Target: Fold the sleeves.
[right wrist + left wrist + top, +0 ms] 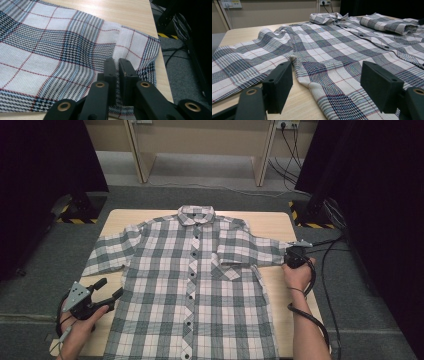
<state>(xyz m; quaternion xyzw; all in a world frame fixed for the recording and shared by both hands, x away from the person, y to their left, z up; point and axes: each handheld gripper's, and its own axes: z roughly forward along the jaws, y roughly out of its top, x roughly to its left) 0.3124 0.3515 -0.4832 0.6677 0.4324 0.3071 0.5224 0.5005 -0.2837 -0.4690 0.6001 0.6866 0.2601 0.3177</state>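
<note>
Lying flat and buttoned on the wooden table (pixel 270 222) in the high view is a checked shirt (pixel 195 285), collar away from the person; the left gripper (pixel 111 289) sits by the shirt's lower left edge, the right gripper (pixel 292 251) at the end of the far sleeve. In the left gripper view the jaws stand wide apart over the shirt's (pixel 332 50) edge, holding nothing. In the right gripper view the jaws are pinched together on the sleeve cuff (pixel 135 50).
</note>
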